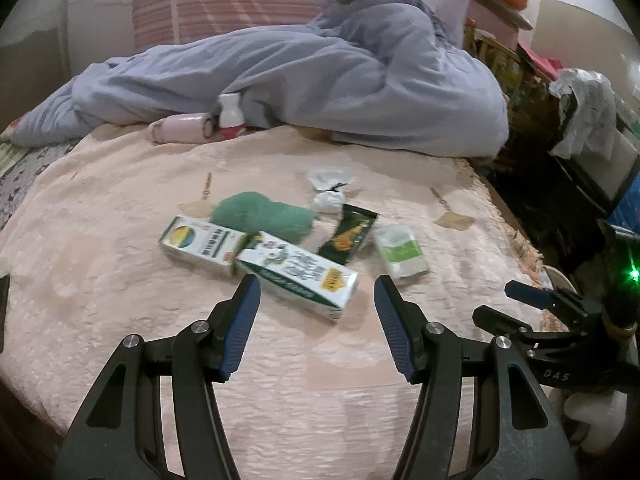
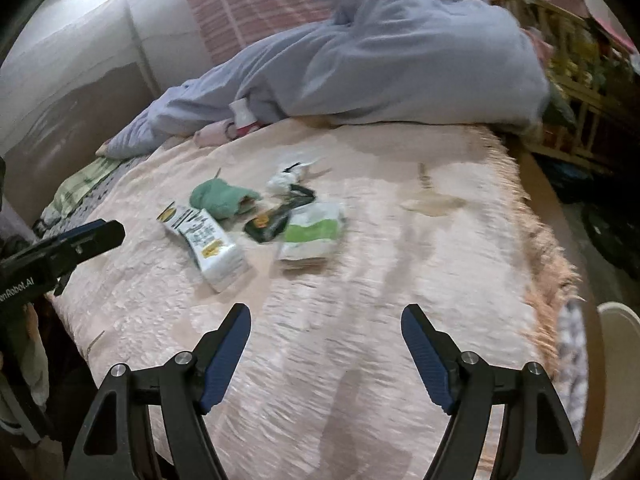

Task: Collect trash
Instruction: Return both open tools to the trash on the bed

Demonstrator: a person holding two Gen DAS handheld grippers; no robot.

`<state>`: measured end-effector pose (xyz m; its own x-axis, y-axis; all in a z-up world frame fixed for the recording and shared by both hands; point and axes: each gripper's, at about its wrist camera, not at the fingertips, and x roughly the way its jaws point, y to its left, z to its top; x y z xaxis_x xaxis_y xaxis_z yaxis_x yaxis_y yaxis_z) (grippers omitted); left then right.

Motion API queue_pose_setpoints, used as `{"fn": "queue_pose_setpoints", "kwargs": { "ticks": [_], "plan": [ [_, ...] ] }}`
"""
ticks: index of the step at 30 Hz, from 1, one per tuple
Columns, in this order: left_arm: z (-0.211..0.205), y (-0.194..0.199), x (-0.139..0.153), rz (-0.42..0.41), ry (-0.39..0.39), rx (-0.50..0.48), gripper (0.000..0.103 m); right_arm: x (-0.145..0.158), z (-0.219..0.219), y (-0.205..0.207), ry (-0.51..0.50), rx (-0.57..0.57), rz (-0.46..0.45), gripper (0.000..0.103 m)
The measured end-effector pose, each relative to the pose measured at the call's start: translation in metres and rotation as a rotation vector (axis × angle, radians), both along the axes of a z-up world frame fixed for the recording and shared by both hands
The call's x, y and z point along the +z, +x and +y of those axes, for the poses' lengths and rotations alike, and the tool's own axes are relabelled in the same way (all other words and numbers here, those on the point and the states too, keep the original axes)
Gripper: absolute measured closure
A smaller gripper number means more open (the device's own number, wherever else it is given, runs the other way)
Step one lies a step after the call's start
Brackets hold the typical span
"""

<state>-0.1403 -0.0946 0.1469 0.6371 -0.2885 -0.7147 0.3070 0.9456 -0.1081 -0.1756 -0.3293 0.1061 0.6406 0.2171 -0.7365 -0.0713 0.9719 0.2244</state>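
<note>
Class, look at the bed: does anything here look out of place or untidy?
Yes. Litter lies clustered on the pink bedspread: two cartons, a dark snack wrapper, a tissue pack and crumpled paper. A pink bottle lies tipped over.

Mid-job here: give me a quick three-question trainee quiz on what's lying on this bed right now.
1. True or false: the left tool grips the green-and-white carton nearest it.
2. What lies right of the dark green foil snack wrapper? A) soft white packet with a green label B) fuzzy green cloth C) pink bottle
3. Fill in: the crumpled white tissue lies ___ the cluster, toward the lavender blanket.

Key: 1 false; 2 A; 3 behind.
</note>
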Motion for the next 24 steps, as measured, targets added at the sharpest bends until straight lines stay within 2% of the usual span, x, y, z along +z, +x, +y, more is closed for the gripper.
{"fn": "queue_pose_setpoints", "kwargs": {
  "ticks": [7,16,20,24],
  "plan": [
    [0.03,0.011,-0.008,0.022,0.002,0.047,0.045,-0.005,0.029,0.023,0.007,0.049,0.013,0.028],
    [0.058,0.031,-0.032,0.095,-0.007,0.101,0.045,-0.012,0.06,0.057,0.022,0.127,0.017,0.028],
    [0.057,0.04,-0.043,0.131,-0.021,0.102,0.045,-0.018,0.052,0.079,-0.03,0.064,0.022,0.028],
    [0.048,0.051,-0.053,0.176,-0.062,0.086,0.045,-0.037,0.043,0.111,-0.052,0.035,0.079,0.028]
  ]
}}
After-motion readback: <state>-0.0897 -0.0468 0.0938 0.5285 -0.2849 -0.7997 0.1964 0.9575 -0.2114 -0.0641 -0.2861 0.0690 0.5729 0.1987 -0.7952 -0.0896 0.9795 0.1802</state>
